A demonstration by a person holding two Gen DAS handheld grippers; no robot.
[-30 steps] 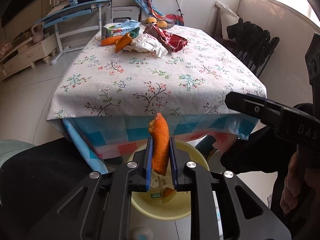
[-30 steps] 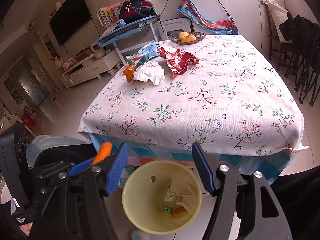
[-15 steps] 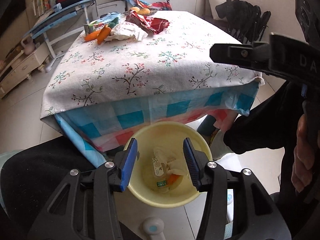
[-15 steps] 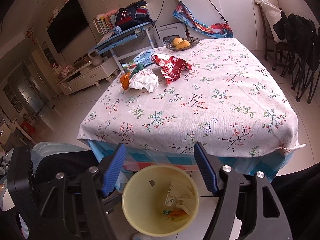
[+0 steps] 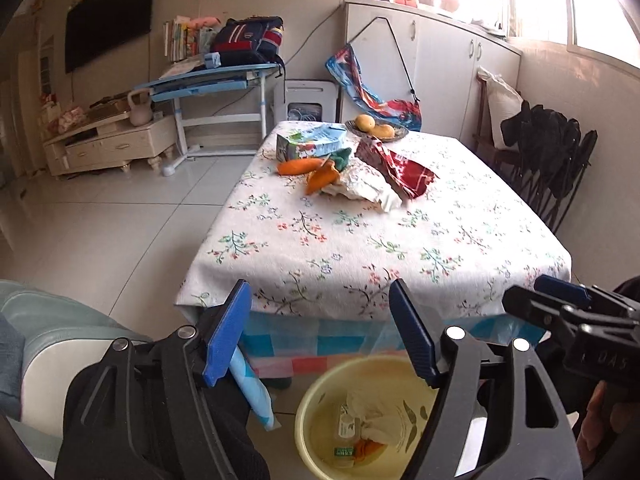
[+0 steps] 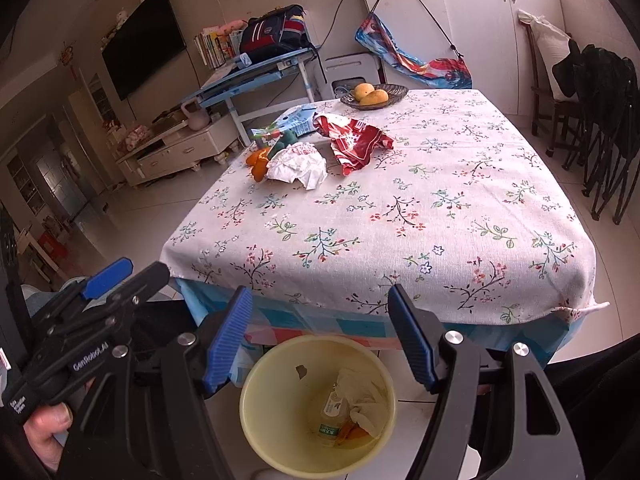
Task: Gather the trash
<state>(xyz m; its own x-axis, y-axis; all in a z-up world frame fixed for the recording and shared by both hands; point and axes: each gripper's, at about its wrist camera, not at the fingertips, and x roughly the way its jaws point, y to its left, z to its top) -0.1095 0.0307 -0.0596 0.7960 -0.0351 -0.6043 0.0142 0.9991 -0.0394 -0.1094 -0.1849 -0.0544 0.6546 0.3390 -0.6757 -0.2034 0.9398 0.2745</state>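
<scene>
A yellow trash bin [image 5: 316,408] [image 6: 256,384] stands on the floor at the table's near edge, holding a plastic bottle [image 6: 332,410], crumpled paper and an orange peel [image 5: 366,449]. My left gripper [image 5: 320,334] is open and empty above the bin's left side. My right gripper [image 6: 320,338] is open and empty above the bin. On the far part of the table lie crumpled white paper [image 5: 366,188] [image 6: 296,164], a red wrapper [image 5: 404,168] [image 6: 356,142], a blue carton [image 5: 312,142] and orange toy carrots [image 5: 300,167].
The table has a floral cloth [image 6: 400,216]. A bowl of fruit [image 6: 374,95] sits at its far edge. Dark folding chairs [image 5: 556,160] stand to the right. A blue desk [image 5: 208,80] and a TV cabinet [image 5: 108,148] stand at the back left. A pale seat [image 5: 48,344] is at my left.
My left gripper opened and dropped the orange peel into the bin, then rose and tilted up toward the table. My right gripper stayed open over the bin.
</scene>
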